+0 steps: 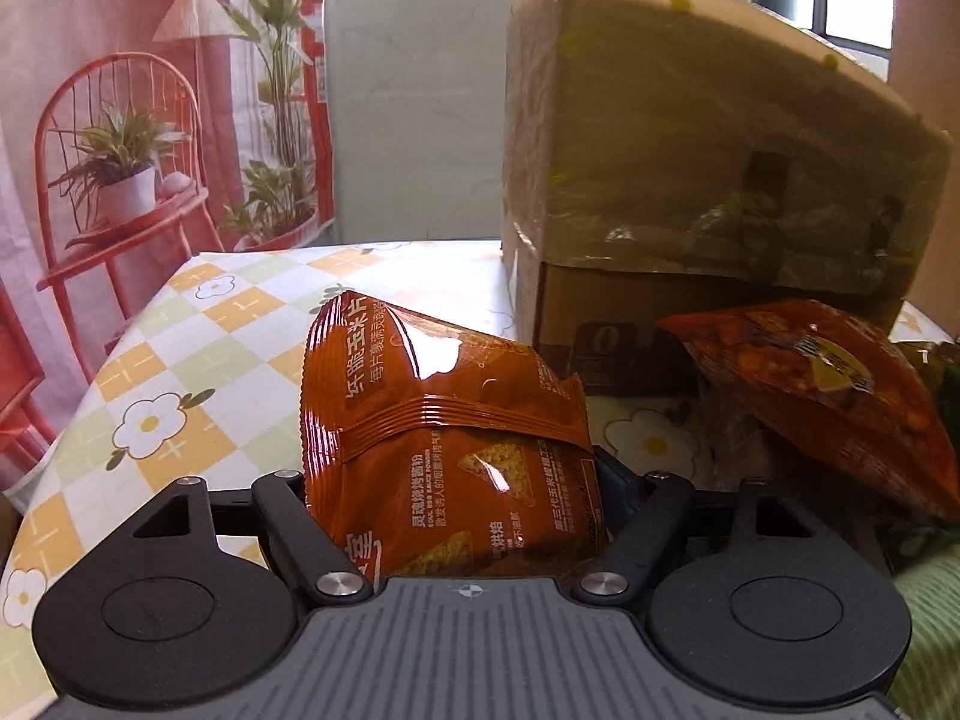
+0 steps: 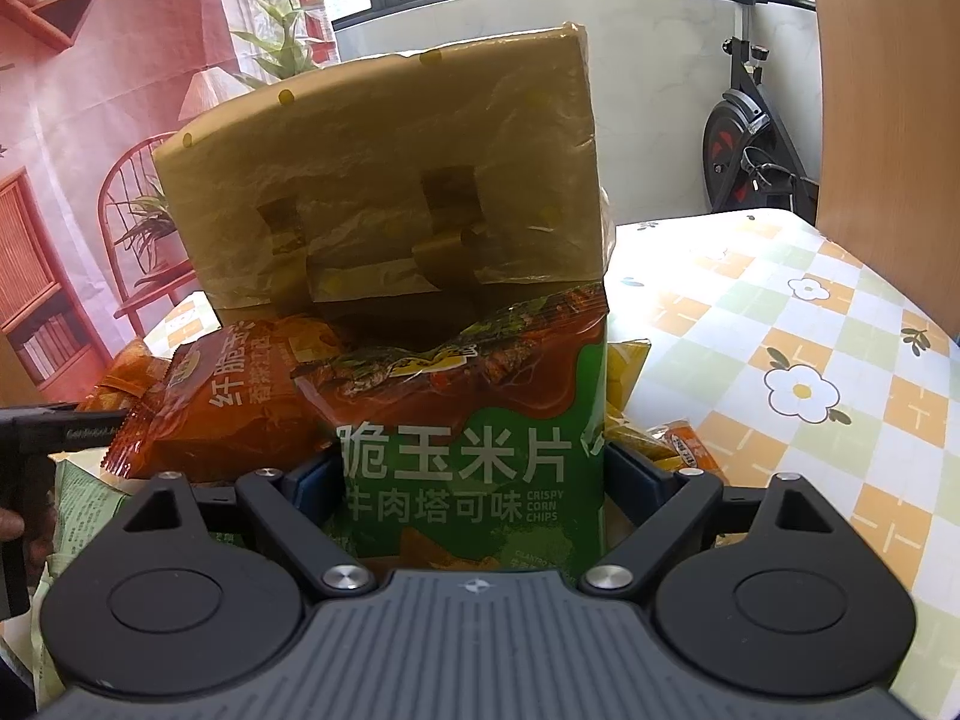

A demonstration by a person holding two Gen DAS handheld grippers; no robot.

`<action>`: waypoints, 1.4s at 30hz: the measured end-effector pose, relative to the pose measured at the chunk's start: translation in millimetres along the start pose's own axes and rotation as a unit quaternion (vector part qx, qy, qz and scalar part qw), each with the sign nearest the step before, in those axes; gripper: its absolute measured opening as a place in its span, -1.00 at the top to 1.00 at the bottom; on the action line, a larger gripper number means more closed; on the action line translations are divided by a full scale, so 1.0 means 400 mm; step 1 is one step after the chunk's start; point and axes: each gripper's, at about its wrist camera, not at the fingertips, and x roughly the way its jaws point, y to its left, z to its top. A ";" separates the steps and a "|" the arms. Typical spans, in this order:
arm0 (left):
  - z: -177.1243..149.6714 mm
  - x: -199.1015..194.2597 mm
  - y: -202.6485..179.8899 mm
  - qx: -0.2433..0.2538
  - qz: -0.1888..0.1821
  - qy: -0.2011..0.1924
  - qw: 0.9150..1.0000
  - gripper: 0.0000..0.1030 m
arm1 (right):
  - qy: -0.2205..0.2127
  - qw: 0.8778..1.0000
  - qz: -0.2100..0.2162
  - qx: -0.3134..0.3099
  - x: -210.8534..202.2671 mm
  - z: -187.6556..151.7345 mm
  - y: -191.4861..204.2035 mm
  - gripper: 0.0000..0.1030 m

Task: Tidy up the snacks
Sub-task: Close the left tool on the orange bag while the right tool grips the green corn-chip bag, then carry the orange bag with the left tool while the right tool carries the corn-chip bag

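An orange-brown corn chip bag [image 1: 444, 420] stands tilted between the fingers of my left gripper [image 1: 450, 468], which is shut on its lower half. The bag is creased across the middle. In the right wrist view a green corn chip bag [image 2: 474, 456] stands upright, and my right gripper [image 2: 474, 474] is shut on it with its blue pads [image 2: 315, 480] against the bag's sides. Behind both bags stands a cardboard box [image 1: 690, 150] wrapped in yellowish plastic [image 2: 390, 180]. A second orange-red bag [image 1: 822, 396] leans by the box, and it may be the orange bag [image 2: 228, 408] left of the green one.
The table wears a checked cloth with flowers [image 1: 180, 360] [image 2: 810, 330]. Yellow packets [image 2: 627, 378] and a small orange packet [image 2: 690, 450] lie right of the green bag. A pale green bag [image 2: 78, 510] lies at lower left. An exercise bike [image 2: 744, 120] stands beyond the table.
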 end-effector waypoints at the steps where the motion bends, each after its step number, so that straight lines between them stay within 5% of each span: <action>1: -0.002 -0.008 0.002 -0.003 0.002 -0.003 1.000 -0.55 | 0.000 1.000 0.001 0.002 0.000 -0.001 -0.001 -0.77; 6: -0.004 -0.060 0.013 -0.027 0.039 -0.025 0.999 -0.55 | -0.006 1.000 0.000 0.010 -0.003 -0.005 -0.001 -0.74; 10: -0.010 -0.106 0.020 -0.073 0.044 -0.038 0.996 -0.55 | -0.027 1.000 0.004 0.015 -0.019 -0.013 0.003 -0.53; 14: -0.013 -0.135 -0.002 -0.065 0.057 -0.050 0.995 -0.55 | -0.048 0.999 0.006 0.017 -0.034 -0.017 0.012 -0.47; 29: -0.015 -0.243 -0.011 -0.071 0.035 -0.069 0.994 -0.55 | -0.082 0.996 0.011 0.036 -0.111 -0.023 0.019 -0.45; 42: 0.128 -0.406 -0.067 -0.047 0.012 -0.152 0.987 -0.56 | -0.156 0.987 0.027 0.003 -0.234 0.076 0.044 -0.45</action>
